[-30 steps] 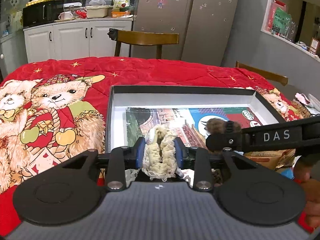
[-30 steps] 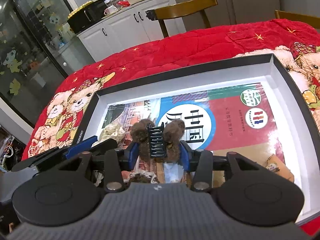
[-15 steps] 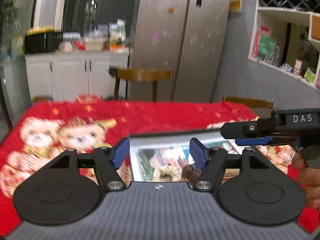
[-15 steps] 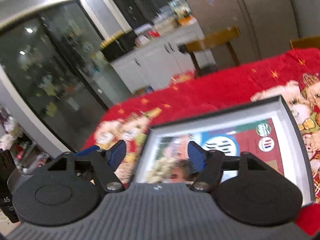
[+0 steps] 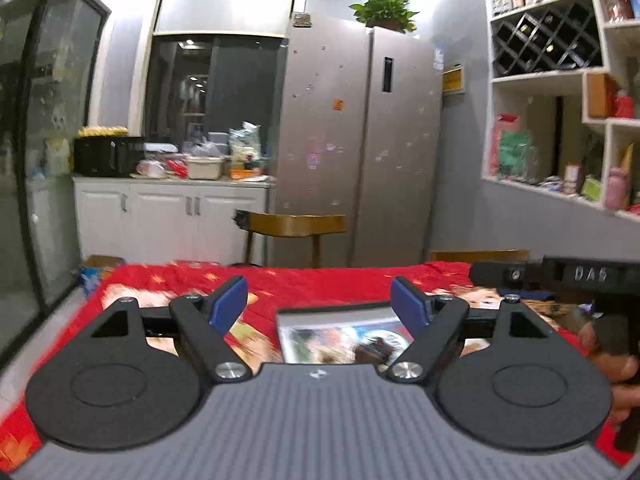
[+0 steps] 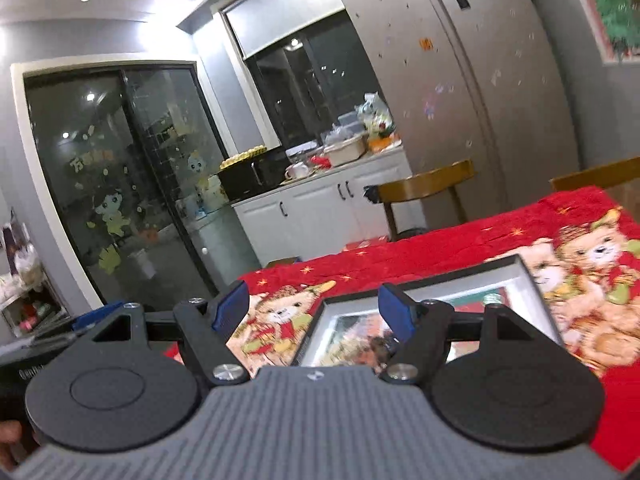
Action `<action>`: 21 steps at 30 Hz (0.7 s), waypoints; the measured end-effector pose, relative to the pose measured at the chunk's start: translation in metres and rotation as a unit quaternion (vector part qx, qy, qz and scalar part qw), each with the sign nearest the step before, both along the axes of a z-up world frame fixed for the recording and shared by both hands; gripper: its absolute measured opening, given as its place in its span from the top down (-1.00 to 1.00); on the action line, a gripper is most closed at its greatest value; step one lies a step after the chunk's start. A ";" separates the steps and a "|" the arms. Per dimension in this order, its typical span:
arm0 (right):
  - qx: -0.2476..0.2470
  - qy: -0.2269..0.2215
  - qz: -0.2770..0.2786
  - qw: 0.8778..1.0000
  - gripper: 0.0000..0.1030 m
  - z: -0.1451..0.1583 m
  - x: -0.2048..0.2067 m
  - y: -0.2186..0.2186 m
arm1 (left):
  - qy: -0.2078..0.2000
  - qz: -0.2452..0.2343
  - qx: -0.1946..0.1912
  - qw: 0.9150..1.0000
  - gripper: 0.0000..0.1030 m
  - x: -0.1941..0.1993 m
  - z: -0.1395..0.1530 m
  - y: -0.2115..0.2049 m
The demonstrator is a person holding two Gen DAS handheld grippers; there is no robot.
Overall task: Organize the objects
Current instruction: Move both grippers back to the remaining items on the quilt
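My left gripper [image 5: 320, 300] is open wide and empty, raised well above the table. My right gripper [image 6: 314, 306] is also open and empty, raised and tilted up. The shallow dark-rimmed box [image 5: 332, 310] with a printed book in it lies on the red bear quilt [image 5: 304, 280]; it also shows in the right wrist view [image 6: 420, 286]. A dark brown furry hair clip [image 5: 372, 350] lies in the box, partly hidden by my left gripper's body. The cream furry clip is hidden. The right gripper's body [image 5: 560, 276] shows at the right of the left wrist view.
A wooden chair [image 5: 296, 226] stands beyond the table's far edge, with a second chair back [image 5: 480, 255] at the right. White cabinets [image 5: 172, 216], a steel fridge [image 5: 360, 140] and wall shelves [image 5: 560, 120] lie behind. Glass doors [image 6: 120, 184] stand at the left.
Both grippers let go of their furry clips in the box, opened wide, and lifted up and back, tilting toward the room. The box now sits low and small in both views.
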State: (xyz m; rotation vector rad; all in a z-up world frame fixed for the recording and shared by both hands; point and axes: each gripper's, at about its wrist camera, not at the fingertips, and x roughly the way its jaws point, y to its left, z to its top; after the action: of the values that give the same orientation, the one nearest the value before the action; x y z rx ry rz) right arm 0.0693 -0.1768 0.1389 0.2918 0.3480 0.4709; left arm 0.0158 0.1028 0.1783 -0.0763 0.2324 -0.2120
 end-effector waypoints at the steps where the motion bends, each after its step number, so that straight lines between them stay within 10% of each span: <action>1: -0.002 -0.004 -0.006 1.000 -0.58 -0.006 -0.007 -0.002 | 0.003 -0.005 -0.008 1.000 -0.60 -0.003 -0.006 -0.001; 11: 0.039 0.017 -0.024 0.999 -0.56 -0.080 -0.013 0.002 | 0.064 0.018 0.022 0.998 -0.60 0.025 -0.086 -0.008; 21: -0.036 0.117 -0.007 0.992 -0.53 -0.124 0.015 0.017 | 0.067 0.012 0.049 0.996 -0.59 0.021 -0.117 -0.018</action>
State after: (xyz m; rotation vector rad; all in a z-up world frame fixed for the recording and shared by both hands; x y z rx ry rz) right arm 0.0841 -0.1599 0.0150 0.2802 0.5896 0.4100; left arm 0.0369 0.0848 0.0609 0.0047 0.3742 -0.1704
